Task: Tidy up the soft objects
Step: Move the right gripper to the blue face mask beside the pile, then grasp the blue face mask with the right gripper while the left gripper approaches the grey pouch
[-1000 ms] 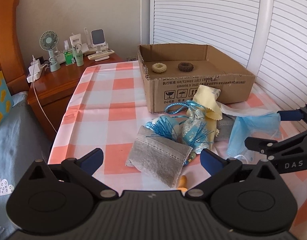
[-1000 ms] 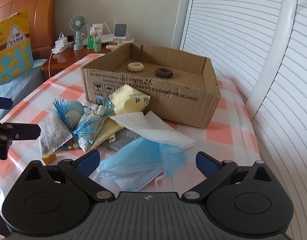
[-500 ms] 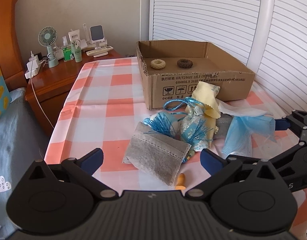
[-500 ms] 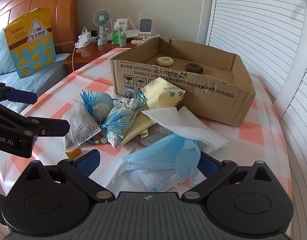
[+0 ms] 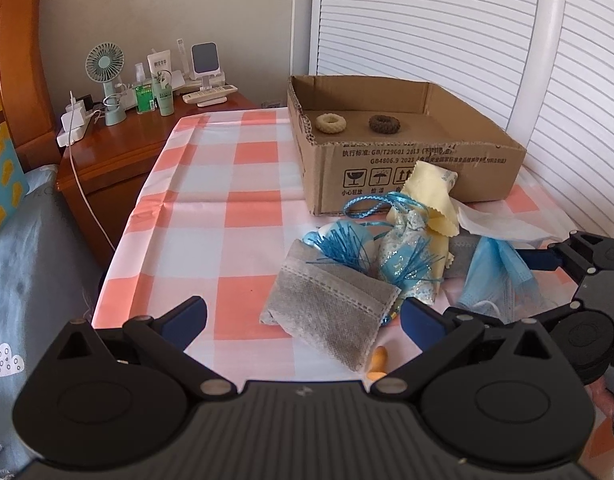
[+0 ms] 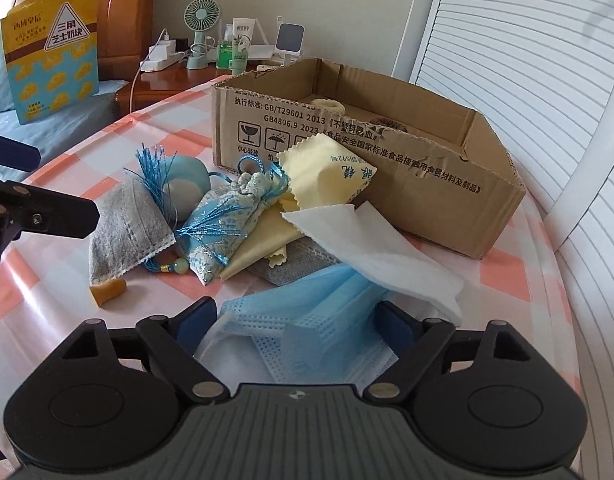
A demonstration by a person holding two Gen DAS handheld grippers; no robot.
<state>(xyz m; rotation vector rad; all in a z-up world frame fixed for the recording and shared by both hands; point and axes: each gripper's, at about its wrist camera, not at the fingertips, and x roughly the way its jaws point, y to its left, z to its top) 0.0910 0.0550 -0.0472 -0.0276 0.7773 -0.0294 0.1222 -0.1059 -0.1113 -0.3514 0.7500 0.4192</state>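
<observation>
A pile of soft things lies on the checked tablecloth in front of a cardboard box (image 5: 407,168) (image 6: 387,168): a grey pouch (image 5: 335,304) (image 6: 123,232), a blue tasselled sachet (image 5: 403,252) (image 6: 227,216), a yellow cloth (image 5: 431,192) (image 6: 327,176), a white tissue (image 6: 371,248) and blue face masks (image 5: 499,276) (image 6: 307,328). Two hair rings (image 5: 331,124) (image 5: 384,123) lie in the box. My left gripper (image 5: 303,316) is open just before the grey pouch. My right gripper (image 6: 297,320) is open with the blue masks between its fingers.
A wooden nightstand (image 5: 119,148) at the back left carries a small fan (image 5: 105,76), bottles and a power strip. A bed with a snack bag (image 6: 51,48) lies to the left. White louvred doors (image 5: 447,20) stand behind the box. A small orange piece (image 6: 107,292) lies by the pouch.
My right gripper has moved down and forward so the blue masks now sit between its fingers. My left gripper has drifted slightly; both stay open.
</observation>
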